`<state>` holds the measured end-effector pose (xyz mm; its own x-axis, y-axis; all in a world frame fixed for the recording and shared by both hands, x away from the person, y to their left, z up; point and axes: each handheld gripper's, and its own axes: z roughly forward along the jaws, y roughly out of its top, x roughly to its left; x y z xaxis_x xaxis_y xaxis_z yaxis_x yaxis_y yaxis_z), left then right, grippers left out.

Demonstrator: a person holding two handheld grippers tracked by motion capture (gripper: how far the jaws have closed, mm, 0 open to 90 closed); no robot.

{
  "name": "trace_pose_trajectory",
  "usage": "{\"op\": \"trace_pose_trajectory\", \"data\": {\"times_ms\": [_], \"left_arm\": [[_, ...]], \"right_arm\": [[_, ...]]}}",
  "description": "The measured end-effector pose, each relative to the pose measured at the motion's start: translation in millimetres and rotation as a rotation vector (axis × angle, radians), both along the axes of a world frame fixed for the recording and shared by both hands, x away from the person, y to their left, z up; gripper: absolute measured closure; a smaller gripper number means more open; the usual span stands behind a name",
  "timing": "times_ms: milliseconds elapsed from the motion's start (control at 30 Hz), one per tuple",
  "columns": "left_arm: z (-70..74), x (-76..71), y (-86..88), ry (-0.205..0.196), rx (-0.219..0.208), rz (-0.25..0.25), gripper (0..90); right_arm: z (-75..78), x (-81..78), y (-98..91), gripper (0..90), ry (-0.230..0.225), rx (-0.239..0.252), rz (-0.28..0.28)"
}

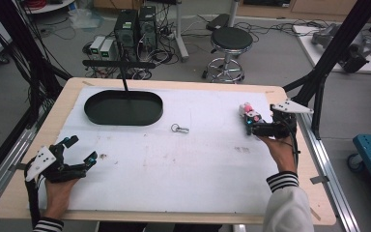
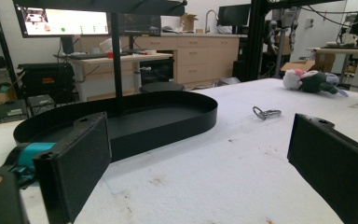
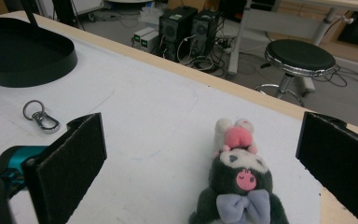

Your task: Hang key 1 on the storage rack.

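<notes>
A small plush toy (image 3: 240,186) is seen lying on the white worktop (image 1: 183,159) between the widely parted jaws of the right hand-held gripper (image 3: 200,163), just ahead of them and touched by neither. It is dark grey, with a pale face, a pink nose mark, a lilac bow at the neck and a pink and white tuft at the top of the head. In the high view it is found at the tip of that hand-held gripper (image 1: 248,124).

A metal key ring clasp (image 3: 40,117) is seen farther off to that gripper's left, and beyond it a black oval tray (image 3: 21,51) from which a black post rises. Nothing is placed between the jaws and the toy.

The left hand-held gripper (image 1: 83,151) is held wide open and empty, resting near the worktop's near left corner, well apart from the toy; the tray (image 2: 135,119) is seen just ahead of it.

No legible writing is found.
</notes>
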<state>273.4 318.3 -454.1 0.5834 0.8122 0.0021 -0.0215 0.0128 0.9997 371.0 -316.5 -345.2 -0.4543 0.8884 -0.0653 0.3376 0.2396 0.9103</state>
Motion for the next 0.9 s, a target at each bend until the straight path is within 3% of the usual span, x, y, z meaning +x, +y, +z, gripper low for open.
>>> {"op": "trace_pose_trajectory", "data": {"times_ms": [133,400,667,900], "left_arm": [[0.0,-0.2,-0.3,-0.003,0.005,-0.001,6.5],[0.0,-0.3,-0.5,-0.005,0.007,0.0,6.5],[0.0,-0.3,-0.5,-0.005,0.008,-0.001,6.5],[0.0,-0.3,-0.5,-0.006,0.01,-0.001,6.5]], "right_arm": [[9.6,17.5,1.8,0.9,0.054,-0.045,-0.007],[14.8,35.3,1.0,0.9,0.086,-0.064,-0.036],[4.7,50.2,-4.2,0.9,0.127,-0.077,-0.056],[-11.5,65.2,-10.0,0.9,0.194,-0.112,-0.067]]}}
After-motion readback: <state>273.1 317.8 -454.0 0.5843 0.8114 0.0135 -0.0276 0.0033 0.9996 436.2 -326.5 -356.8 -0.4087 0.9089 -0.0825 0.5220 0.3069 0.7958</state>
